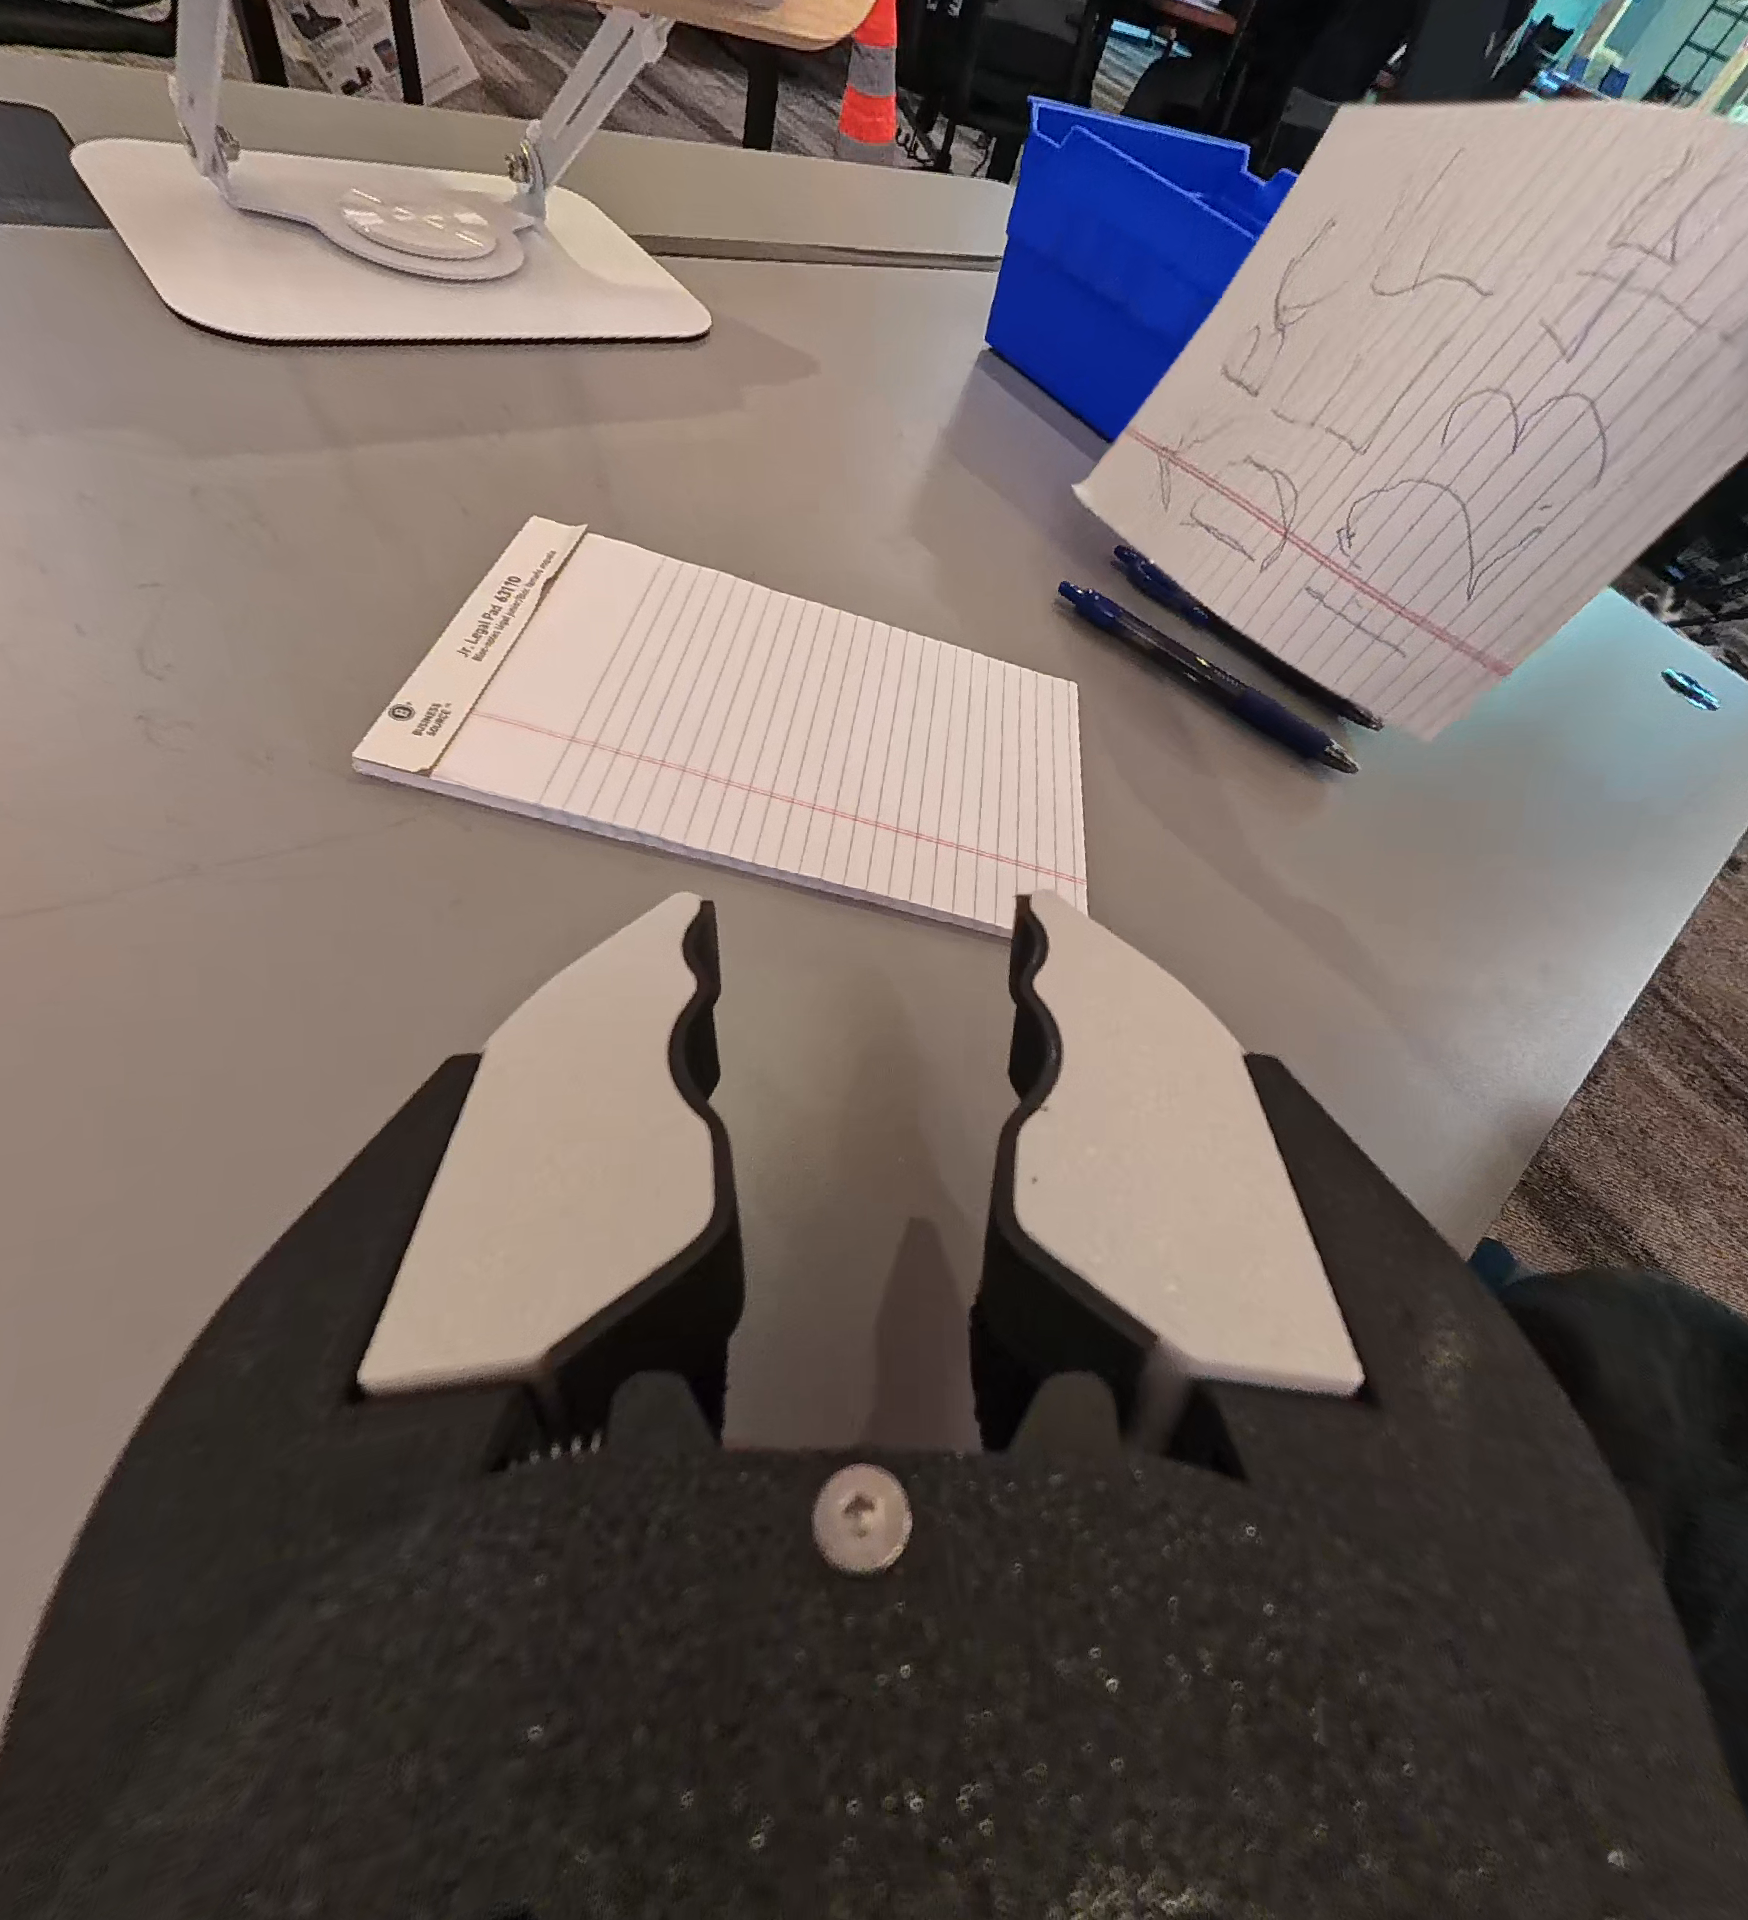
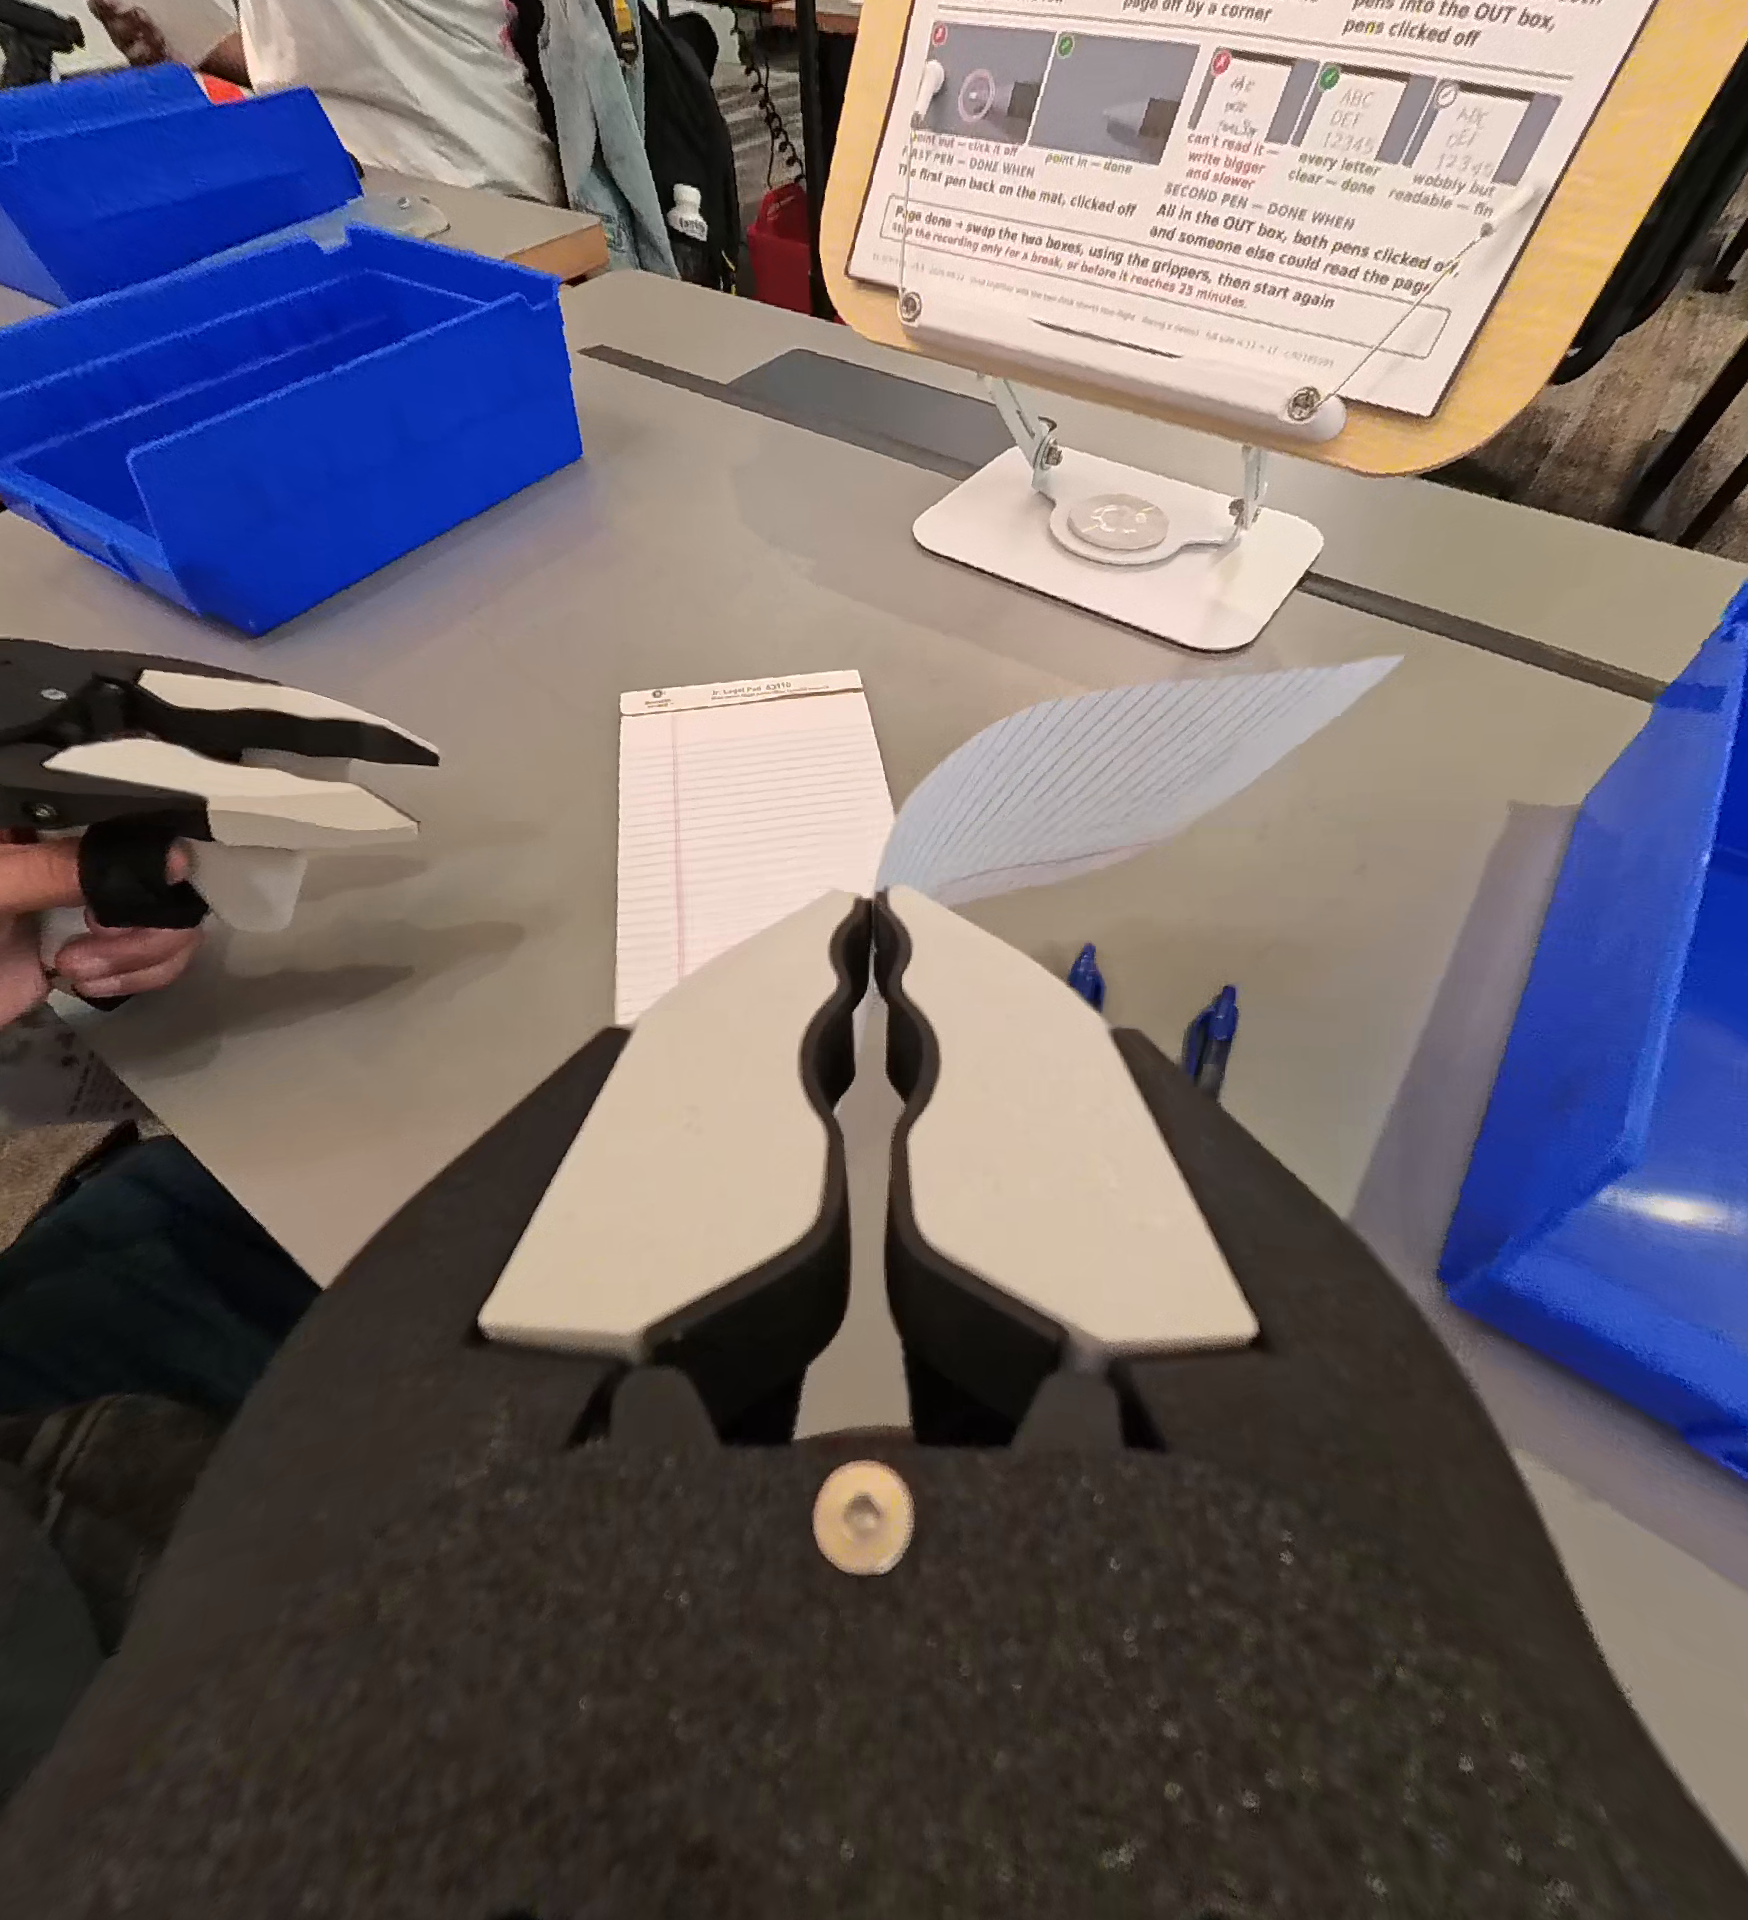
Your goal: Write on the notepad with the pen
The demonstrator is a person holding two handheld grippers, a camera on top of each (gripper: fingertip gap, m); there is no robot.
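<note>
A white lined notepad (image 1: pixel 745 727) lies flat on the grey table, its top page blank; it also shows in the right wrist view (image 2: pixel 745 831). My left gripper (image 1: pixel 865 925) is open and empty, just short of the pad's near edge; it shows from the side in the right wrist view (image 2: pixel 423 790). My right gripper (image 2: pixel 872 914) is shut on a corner of a loose lined sheet (image 2: pixel 1109 779) and holds it in the air right of the pad. That sheet (image 1: pixel 1452 416) bears pen scrawl. Two blue pens (image 1: pixel 1208 675) lie on the table beneath it, and their ends show beside my right gripper (image 2: pixel 1085 977).
A white stand (image 2: pixel 1119 540) carrying an instruction sheet stands behind the pad. One blue bin (image 2: pixel 257 436) sits at the far left and another (image 2: pixel 1680 1039) close on the right. The table's edge (image 1: pixel 1680 935) runs past the pens. Some 25 cm of space lies between my two pairs of fingers.
</note>
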